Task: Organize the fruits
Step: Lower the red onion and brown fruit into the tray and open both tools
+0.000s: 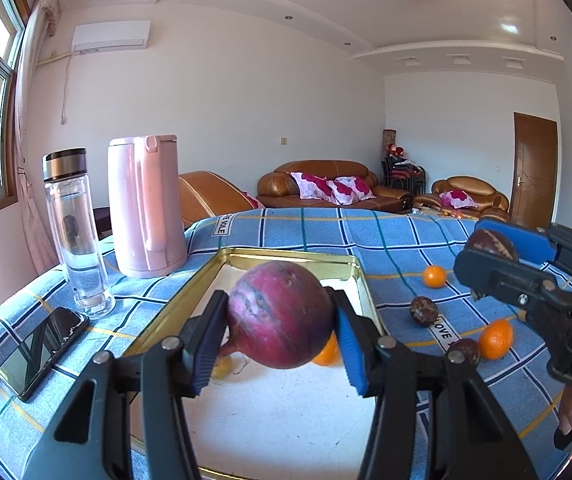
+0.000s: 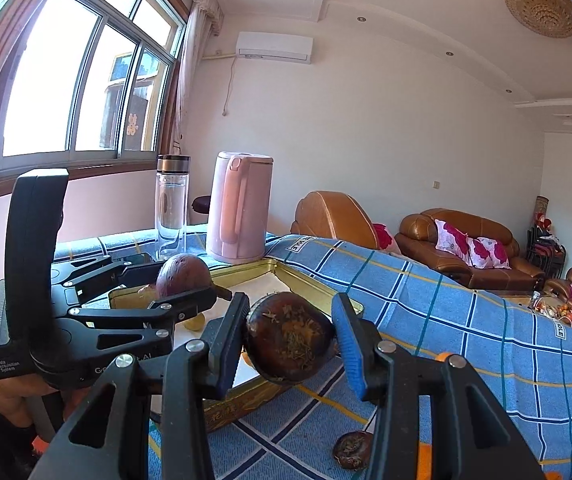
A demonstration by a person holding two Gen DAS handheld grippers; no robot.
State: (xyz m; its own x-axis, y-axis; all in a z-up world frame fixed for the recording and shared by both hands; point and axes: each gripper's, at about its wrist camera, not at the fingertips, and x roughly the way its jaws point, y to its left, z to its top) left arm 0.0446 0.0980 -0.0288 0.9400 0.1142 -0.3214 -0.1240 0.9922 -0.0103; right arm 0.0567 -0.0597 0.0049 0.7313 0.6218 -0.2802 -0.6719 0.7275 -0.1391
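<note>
My left tool [image 1: 280,334] pinching red-purple fruit [image 1: 280,314], hovering over gold-rimmed tray [image 1: 359,280]. My right tool [image 2: 290,338] clamping brown passion fruit [image 2: 289,338], hanging at tray's right edge. Orange [image 1: 327,354] sitting in tray under left tool. Loose oranges [image 1: 434,276], passion fruits [image 1: 423,311] lying on worktop [image 1: 405,240] right of tray. Kettle [image 1: 146,206], bottle [image 1: 76,232], phone [image 1: 44,350] crowding left side; far worktop edge staying open.
</note>
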